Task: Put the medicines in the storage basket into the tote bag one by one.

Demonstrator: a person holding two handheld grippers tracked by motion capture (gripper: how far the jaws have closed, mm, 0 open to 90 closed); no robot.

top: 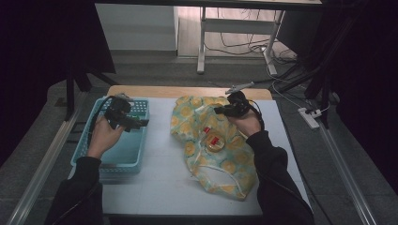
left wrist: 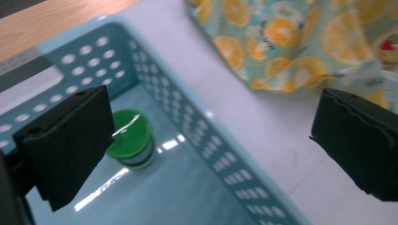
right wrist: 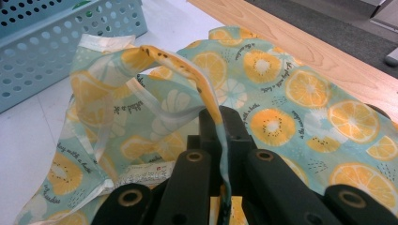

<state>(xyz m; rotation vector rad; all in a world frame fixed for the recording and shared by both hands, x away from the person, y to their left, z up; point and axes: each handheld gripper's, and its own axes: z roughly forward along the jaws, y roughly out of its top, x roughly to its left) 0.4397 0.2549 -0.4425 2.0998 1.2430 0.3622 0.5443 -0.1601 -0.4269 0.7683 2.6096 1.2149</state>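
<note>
Now, right hand-held gripper pinching bag (lifted), left hand-held gripper over basket

Printed script lettering appears on the fruit-print bag, seen in the right gripper view. Beside the kiwi slice just past the right gripper, one line reads approximately "with a dude"; a similar line sits upside down near the orange slice farther along the bag. At the bag's near left edge, a fragment reads "day with a dude". Exact wording is uncertain. A white strip on the bag by the gripper carries small print, too fine to read.
</note>
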